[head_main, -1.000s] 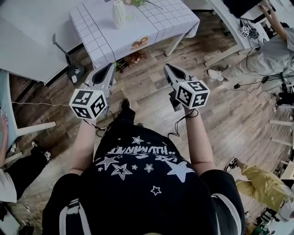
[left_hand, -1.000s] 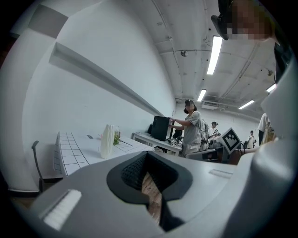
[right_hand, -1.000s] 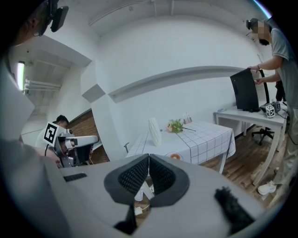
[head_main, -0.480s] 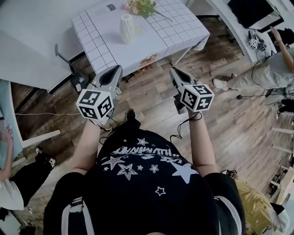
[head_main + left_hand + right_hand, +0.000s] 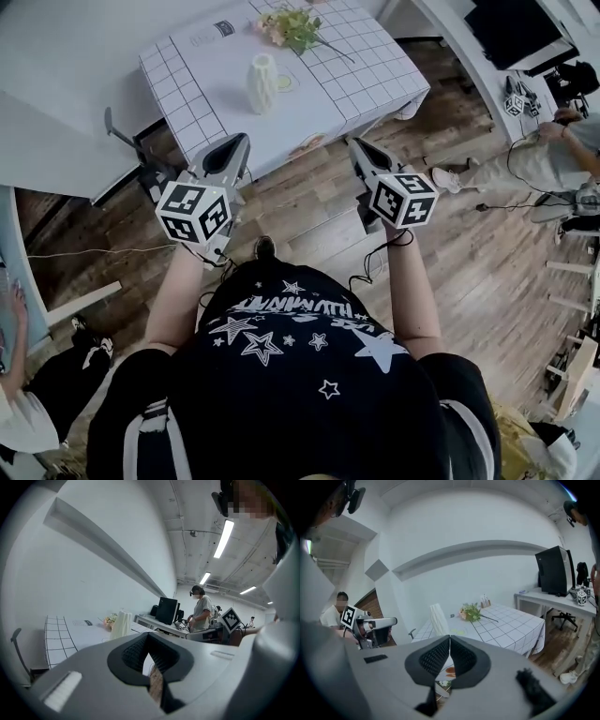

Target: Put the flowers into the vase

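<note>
A white ribbed vase (image 5: 262, 82) stands upright on a table with a white grid-pattern cloth (image 5: 366, 70). A bunch of flowers (image 5: 292, 28) lies on the cloth behind it, stems pointing right. My left gripper (image 5: 241, 141) and right gripper (image 5: 355, 143) are held side by side in front of the table's near edge, over the wooden floor. Both are shut with nothing in them. The left gripper view shows the vase (image 5: 123, 624) and flowers (image 5: 110, 619) past the closed jaws of my left gripper (image 5: 147, 637). The right gripper view shows the vase (image 5: 438, 619) and flowers (image 5: 471, 612) beyond my right gripper (image 5: 450, 638).
A grey chair (image 5: 131, 150) stands at the table's left. A desk with a monitor (image 5: 511, 28) is at the far right, with a person (image 5: 572, 141) beside it and cables on the floor. Another person (image 5: 19, 375) sits at the left.
The person has stepped toward the table, so the table, vase and flowers sit nearer and lower in the head view. Both grippers moved forward with the body and stayed shut.
</note>
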Available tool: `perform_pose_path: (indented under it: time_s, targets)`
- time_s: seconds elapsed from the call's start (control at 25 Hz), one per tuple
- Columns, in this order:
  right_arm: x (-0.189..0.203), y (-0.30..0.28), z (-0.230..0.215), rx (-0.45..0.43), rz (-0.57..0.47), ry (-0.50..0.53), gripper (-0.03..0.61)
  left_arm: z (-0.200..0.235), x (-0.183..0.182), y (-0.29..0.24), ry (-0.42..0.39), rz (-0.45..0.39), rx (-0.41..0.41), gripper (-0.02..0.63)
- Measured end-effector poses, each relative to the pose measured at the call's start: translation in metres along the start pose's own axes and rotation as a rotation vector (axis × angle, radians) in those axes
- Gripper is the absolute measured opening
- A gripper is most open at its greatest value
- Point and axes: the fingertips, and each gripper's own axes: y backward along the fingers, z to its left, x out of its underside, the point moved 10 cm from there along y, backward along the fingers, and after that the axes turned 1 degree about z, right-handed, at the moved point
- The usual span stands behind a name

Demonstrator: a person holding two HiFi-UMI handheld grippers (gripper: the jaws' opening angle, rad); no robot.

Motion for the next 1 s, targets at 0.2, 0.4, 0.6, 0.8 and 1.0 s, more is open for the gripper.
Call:
perform_pose_path:
  time_s: [0.2,0.4,0.6,0.8,1.0]
  targets:
    - [-0.012,-0.021,0.000,0.012,0.012,0.015,0.012,0.020,-0.004,-0.010,0.013,-0.005,0.014,0.009]
    - [-0.014,-0.037,0.001,0.024,0.015,0.010,0.012,0.039,-0.004,-0.019,0.025,-0.013,0.026,0.009]
    - [-0.013,-0.044,-0.002,0.023,0.036,0.015,0.012,0.045,-0.004,-0.027,0.014,-0.004,0.031,0.009]
    - [-0.023,-0.054,-0.021,0.016,0.023,-0.004,0.012,0.045,-0.005,-0.034,0.015,0.004,0.003,0.009]
    - [-0.029,-0.075,-0.041,-0.046,0.030,0.007,0.012,0.046,-0.002,-0.040,0.060,-0.015,-0.080,0.009]
